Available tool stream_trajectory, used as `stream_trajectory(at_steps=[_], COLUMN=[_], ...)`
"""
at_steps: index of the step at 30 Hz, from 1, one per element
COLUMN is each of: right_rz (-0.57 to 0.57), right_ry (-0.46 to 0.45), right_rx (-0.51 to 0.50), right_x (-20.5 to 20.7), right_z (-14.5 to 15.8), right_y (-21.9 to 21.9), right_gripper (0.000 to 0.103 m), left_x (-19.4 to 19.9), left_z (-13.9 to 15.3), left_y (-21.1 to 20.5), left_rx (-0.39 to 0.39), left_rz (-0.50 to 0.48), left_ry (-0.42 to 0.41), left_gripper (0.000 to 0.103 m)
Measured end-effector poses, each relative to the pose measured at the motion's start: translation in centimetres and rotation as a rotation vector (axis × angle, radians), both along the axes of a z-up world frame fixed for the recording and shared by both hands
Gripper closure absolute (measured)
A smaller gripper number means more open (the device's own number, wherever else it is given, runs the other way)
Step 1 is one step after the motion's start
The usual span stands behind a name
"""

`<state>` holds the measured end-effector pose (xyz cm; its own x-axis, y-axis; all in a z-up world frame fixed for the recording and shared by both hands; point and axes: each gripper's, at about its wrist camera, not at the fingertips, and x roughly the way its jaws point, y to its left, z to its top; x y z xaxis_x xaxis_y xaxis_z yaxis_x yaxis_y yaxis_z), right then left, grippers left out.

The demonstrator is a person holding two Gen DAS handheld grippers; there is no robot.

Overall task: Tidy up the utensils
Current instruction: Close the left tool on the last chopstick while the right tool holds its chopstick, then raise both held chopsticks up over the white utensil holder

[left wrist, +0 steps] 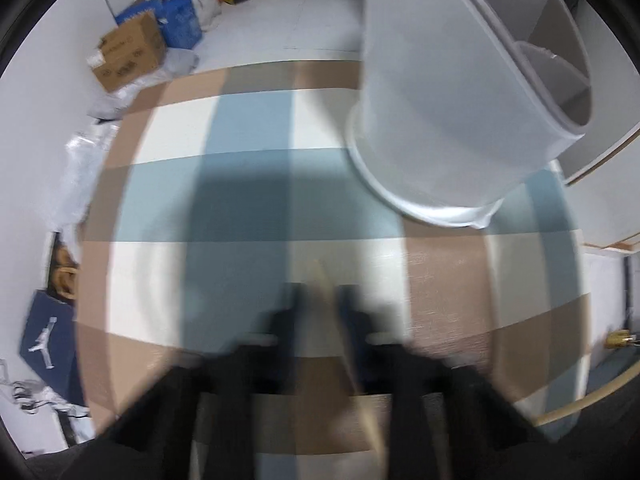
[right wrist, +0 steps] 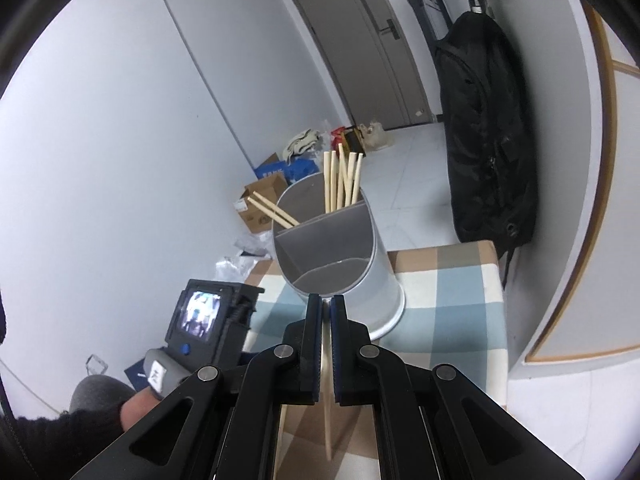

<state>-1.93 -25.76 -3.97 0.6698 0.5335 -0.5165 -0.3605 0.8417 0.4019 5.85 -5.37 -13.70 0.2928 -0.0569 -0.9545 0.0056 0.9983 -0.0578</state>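
— So, the big things first?
— Checked tablecloth over the table, and on it a grey divided holder, with wooden chopsticks standing in its far compartment.
— And the grippers?
— Right gripper is pinched onto one chopstick, just short of the holder. Left gripper points down at the cloth, blurred, its fingers closed around a wooden stick.
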Motion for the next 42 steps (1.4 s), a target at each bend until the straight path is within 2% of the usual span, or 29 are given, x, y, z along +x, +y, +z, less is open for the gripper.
stream_trajectory(at_steps=[3,6,14,20,24,31,35,37,42], right_rz=[-0.007,-0.014,-0.016,-0.018,-0.017,-0.026,-0.022,-0.018,-0.026], right_ry=[0.008,0.003,-0.030,-0.083,-0.108,-0.141,-0.174,-0.196,-0.241], right_rx=[0.010,0.019,0.013,0.005,0.005,0.024,0.018,0.013,0.008], right_x=[0.0,0.1,-0.1,-0.6,-0.6,-0.1,0.5,1.0,2.8], right_z=[-0.1,0.0,0.6,2.0,3.1,5.1,7.3,8.6,11.9], right_y=[-0.4,-0.6,-0.1,0.6,1.0,1.3,1.6,1.8,1.8], right_gripper=[0.100,0.100,0.100,0.100,0.100,0.100,0.100,0.100,0.100], left_x=[-0.3,-1.2,-4.5,-6.2,-4.6,-4.9,-5.1,-5.3,-3.9], left_z=[0.6,2.2,8.3,12.6,13.8,15.8,17.9,19.4,22.5], left_y=[0.0,-0.1,0.4,0.2,1.2,0.6,0.2,0.6,0.9], left_rx=[0.001,-0.009,-0.046,-0.086,-0.098,-0.100,-0.100,-0.119,-0.138], left_rz=[0.008,-0.008,0.018,-0.009,-0.043,-0.090,-0.118,-0.119,-0.119], left_ry=[-0.043,-0.126,-0.356,-0.505,-0.552,-0.607,-0.611,-0.638,-0.667], left_gripper=[0.102,0.102,0.102,0.102,0.102,0.102,0.102,0.102,0.102])
